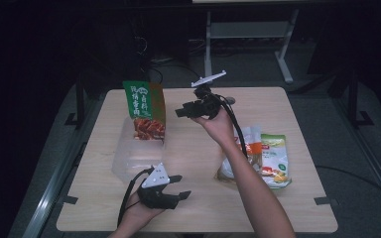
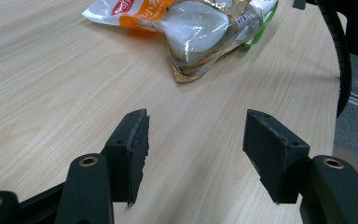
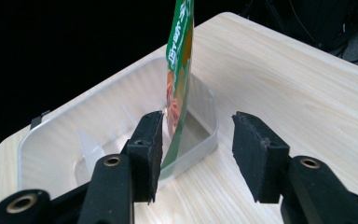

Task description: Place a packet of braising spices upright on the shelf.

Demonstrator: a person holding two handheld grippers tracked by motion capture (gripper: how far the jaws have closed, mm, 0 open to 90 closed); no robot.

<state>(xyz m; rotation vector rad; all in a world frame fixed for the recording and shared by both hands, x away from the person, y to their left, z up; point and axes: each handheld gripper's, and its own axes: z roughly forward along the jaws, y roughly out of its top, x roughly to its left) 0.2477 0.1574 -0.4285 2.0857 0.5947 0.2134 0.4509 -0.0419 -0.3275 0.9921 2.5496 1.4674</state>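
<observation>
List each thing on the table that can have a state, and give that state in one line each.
Green snack bag: upright, standing in the far end of the bin.
Clear plastic bin: open-topped, holding the green bag.
Orange and white bag: lying flat on the table.
Green and white bag: lying flat, partly under the orange one.
Left gripper: open, empty.
Right gripper: open, empty, beside the green bag.

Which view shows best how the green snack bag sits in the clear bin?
The right gripper view: the green snack bag stands upright, edge-on, against the clear bin's near wall. The high view shows its printed front at the bin's far end, from farther away.
</observation>
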